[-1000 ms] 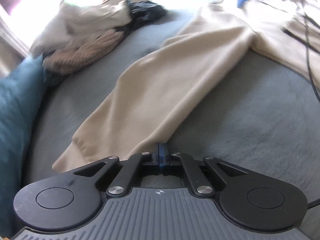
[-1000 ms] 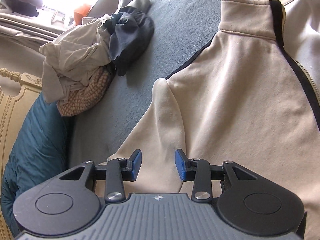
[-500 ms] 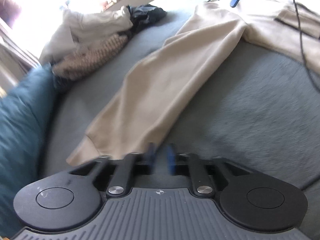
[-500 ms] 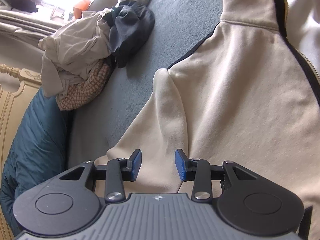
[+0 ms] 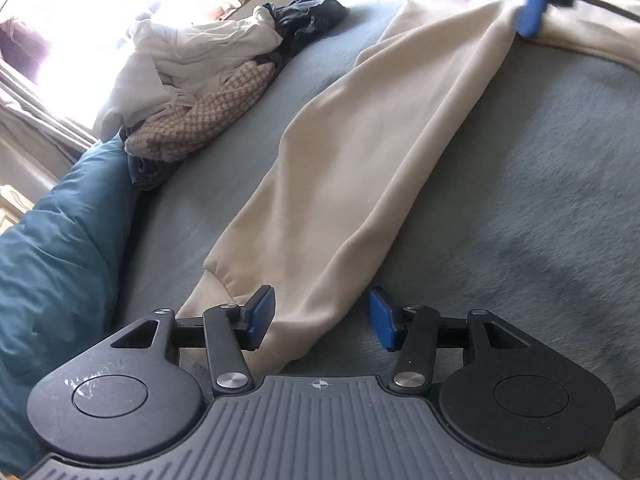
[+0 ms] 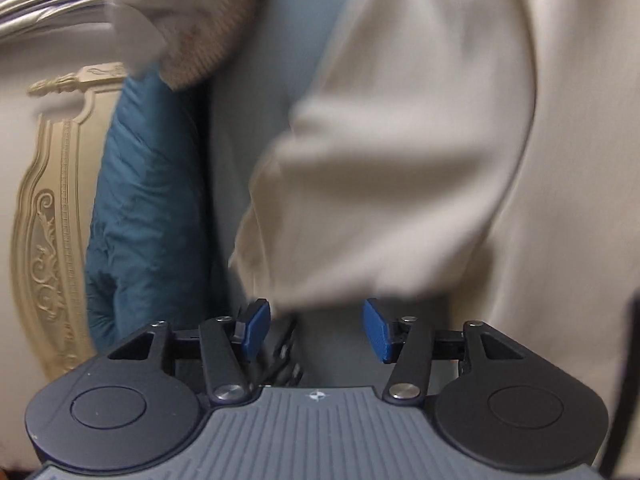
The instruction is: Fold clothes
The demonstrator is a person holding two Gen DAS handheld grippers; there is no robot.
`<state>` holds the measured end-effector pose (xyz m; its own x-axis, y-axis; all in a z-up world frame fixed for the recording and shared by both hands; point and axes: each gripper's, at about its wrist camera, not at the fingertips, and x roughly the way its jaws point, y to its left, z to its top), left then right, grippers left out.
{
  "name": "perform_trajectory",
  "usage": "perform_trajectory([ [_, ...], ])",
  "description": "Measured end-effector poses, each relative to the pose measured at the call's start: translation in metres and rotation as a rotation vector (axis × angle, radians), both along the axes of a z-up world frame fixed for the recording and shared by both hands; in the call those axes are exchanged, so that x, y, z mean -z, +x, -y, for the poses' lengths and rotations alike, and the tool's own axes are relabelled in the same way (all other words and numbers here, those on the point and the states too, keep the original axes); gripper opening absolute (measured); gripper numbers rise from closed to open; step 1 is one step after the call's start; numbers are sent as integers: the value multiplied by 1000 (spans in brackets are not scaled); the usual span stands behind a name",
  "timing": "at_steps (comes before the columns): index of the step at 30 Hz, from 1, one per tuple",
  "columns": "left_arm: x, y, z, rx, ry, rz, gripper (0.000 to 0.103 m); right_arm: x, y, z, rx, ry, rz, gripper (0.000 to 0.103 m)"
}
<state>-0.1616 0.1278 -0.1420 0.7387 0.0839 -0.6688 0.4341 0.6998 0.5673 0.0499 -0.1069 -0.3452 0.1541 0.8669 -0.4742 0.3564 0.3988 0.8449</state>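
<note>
a cream sweatshirt [image 5: 360,168] lies spread on a grey bed [image 5: 540,200], one sleeve running from upper right of the left wrist view down to its cuff at lower centre. the left tongs [image 5: 322,318] are opening, pads astride the cuff end without pressing it. in the blurred right wrist view the right tongs [image 6: 316,330] are also opening, nothing pinched, cream cloth just beyond them. a heap of clothes [image 5: 208,80] sits upper left, a teal duvet [image 5: 52,264] at the left edge.
</note>
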Motion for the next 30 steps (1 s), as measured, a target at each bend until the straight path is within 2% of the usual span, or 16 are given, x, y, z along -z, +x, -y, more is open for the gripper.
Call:
perform_trajectory([
  [1, 0, 3, -2, -11, -12, -5, 51, 8, -3, -4, 4, 17, -31, 56],
  [3, -2, 8, -5, -40, -48, -18, 42, 21, -7, -11, 29, 17, -68, 56],
  [5, -3, 11, -5, -66, -72, -23, 23, 29, -10, -14, 79, 13, -73, 54],
  [8, -2, 12, -5, -96, -83, -4, 5, 40, -21, -16, 186, 35, -93, 50],
  [10, -4, 9, -7, -100, -99, 9, 3, 43, -26, -17, 233, 24, -88, 41],
  [11, -6, 7, -8, -97, -104, 17, 3, 44, -28, -18, 243, 11, -77, 32],
  [12, -8, 5, -9, -93, -106, 21, 3, 43, -29, -19, 231, -14, -64, 26],
  [13, -10, 2, -9, -86, -105, 20, 2, 41, -30, -21, 208, -45, -50, 15],
  [14, -11, -1, -9, -79, -103, 20, 2, 39, -30, -22, 192, -67, -38, 10],
  [18, -16, -13, -7, -62, -96, -15, 2, 31, -32, -25, 151, -90, -20, 7],
  [23, -13, -23, 0, -67, -91, -59, 2, 28, -32, -24, 114, -114, -47, 6],
  [27, -10, -23, 2, -87, -103, -100, 2, 36, -34, -22, 108, -100, -90, 6],
  [30, -9, -23, 2, -87, -99, -117, 3, 37, -32, -24, 91, -113, -75, 6],
])
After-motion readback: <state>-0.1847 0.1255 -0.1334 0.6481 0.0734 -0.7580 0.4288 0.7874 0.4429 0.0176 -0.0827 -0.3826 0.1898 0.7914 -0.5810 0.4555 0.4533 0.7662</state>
